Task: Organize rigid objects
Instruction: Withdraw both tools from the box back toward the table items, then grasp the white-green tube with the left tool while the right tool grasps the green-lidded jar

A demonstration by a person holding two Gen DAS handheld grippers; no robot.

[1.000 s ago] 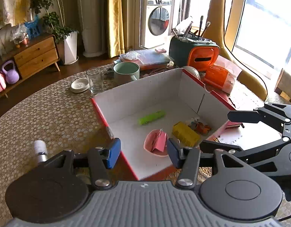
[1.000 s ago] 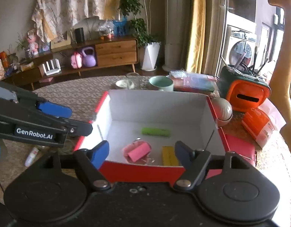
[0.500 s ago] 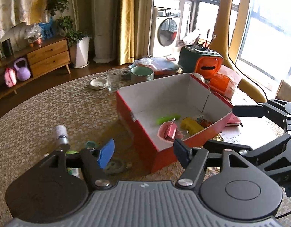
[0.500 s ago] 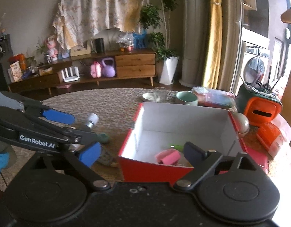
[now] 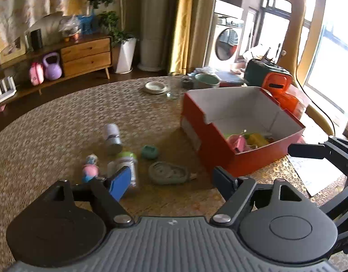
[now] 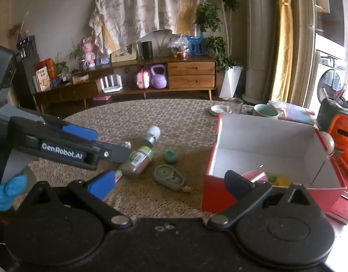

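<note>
Five loose bits sit on the worktop (image 5: 49, 131) left of the red box (image 5: 221, 156). Both tongs, left (image 5: 171, 180) and right (image 6: 171, 182), just opened wide, nothing in them. The spice jar (image 6: 137, 162) looks light, hard and prone to rolling, so I'd pinch it across its middle.

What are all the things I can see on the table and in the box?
box: one, red outside, white inside, right side of table
pink, yellow, green items: several, inside box
jar: one, clear with green cap, lying left of box
white-capped bottle: one, lying beyond jar
teal lump: one, near jar
grey tape dispenser: one, before box
pink figurine: one, left of jar
mug: one, pale green, behind box
left gripper: open, empty
right gripper: open, empty
</note>
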